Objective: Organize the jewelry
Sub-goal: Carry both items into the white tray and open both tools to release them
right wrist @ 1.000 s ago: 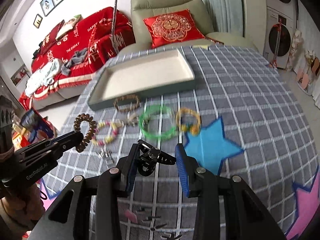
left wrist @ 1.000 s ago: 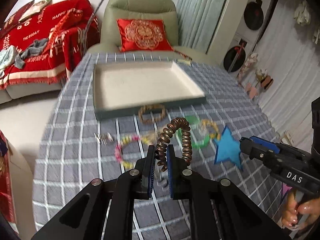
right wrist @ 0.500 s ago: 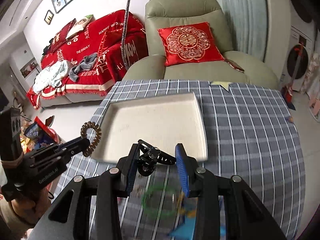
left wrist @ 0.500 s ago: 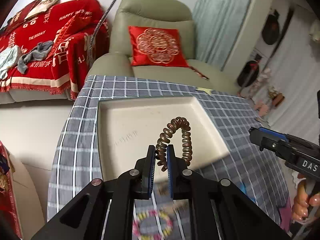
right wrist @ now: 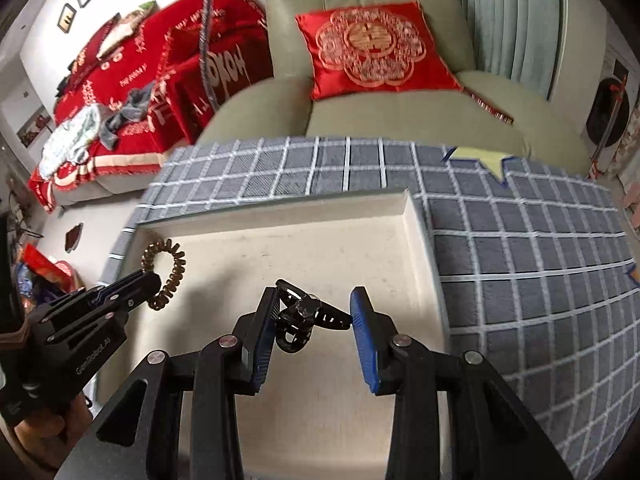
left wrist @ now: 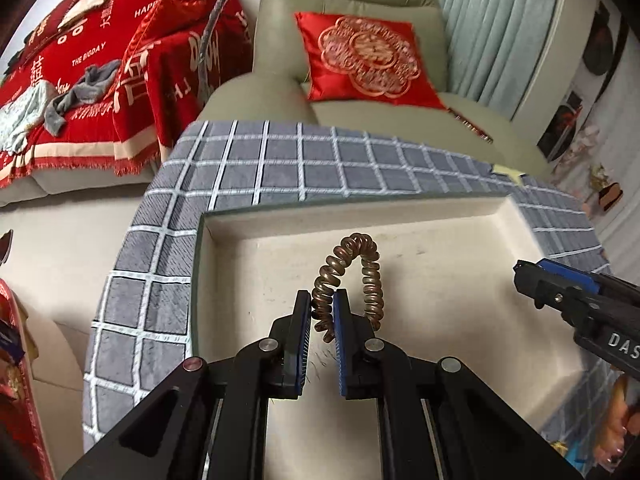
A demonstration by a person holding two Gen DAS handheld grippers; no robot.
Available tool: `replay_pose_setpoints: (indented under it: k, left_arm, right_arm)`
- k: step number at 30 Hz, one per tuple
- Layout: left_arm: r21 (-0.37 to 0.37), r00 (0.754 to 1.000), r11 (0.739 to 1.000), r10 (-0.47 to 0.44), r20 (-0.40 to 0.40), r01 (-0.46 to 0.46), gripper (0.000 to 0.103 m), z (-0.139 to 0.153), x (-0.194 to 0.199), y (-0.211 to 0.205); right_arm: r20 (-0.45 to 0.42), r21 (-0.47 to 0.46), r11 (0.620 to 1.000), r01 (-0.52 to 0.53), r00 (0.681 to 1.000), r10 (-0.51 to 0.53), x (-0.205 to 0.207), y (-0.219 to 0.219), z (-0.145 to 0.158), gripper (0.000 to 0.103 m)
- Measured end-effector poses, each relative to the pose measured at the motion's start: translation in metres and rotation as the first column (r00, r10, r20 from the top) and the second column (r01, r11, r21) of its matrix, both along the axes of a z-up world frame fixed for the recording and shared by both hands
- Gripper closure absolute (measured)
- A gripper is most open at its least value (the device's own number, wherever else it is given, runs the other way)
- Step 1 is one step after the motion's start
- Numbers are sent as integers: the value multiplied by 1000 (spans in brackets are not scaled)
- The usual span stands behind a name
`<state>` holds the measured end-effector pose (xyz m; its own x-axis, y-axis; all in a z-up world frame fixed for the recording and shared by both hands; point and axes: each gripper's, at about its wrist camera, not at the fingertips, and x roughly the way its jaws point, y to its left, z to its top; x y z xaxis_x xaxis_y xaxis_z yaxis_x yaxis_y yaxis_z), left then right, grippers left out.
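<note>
1. You hold two grippers over one tray (left wrist: 460,216), which fills the lower centre of both views; its cream floor is bare apart from faint marks.
2. Your left gripper (left wrist: 323,314), lower centre of the left view, is clenched on one coil bracelet (left wrist: 362,270); the bronze loop stands up from the fingers above the tray floor, near the tray's middle.
3. In the right view that same bracelet (right wrist: 170,268) shows at centre left, over the tray's left part.
4. Your right gripper (right wrist: 314,314), lower centre of the right view, grasps one black clip (right wrist: 302,314); it spans the wide gap from pad to pad, above the tray floor.
5. The tray sits on one grey checked cloth (right wrist: 520,280).
6. One armchair (left wrist: 352,8) stands at the top centre, with one red cushion (left wrist: 368,60) on its seat.
</note>
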<state>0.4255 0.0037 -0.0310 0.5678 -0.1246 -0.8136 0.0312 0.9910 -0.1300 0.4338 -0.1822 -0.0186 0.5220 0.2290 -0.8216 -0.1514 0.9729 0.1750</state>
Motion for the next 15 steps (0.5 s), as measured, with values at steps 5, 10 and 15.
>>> replay_pose_setpoints:
  k: [5, 10, 15]
  left_arm:
    - [6, 1000, 1000, -14, -28, 14, 77, -12, 7, -3]
    - [46, 999, 998, -38, -34, 40, 77, -11, 8, -9]
    - [37, 996, 996, -77, -40, 79, 77, -13, 8, -12]
  right_arm:
    - [-18, -42, 999, 4, 1000, -5, 16, 6, -25, 63]
    - [-19, -85, 996, 9, 1000, -11, 18, 8, -39, 63]
    - [-4, -149, 989, -14, 1000, 14, 9, 13, -41, 63]
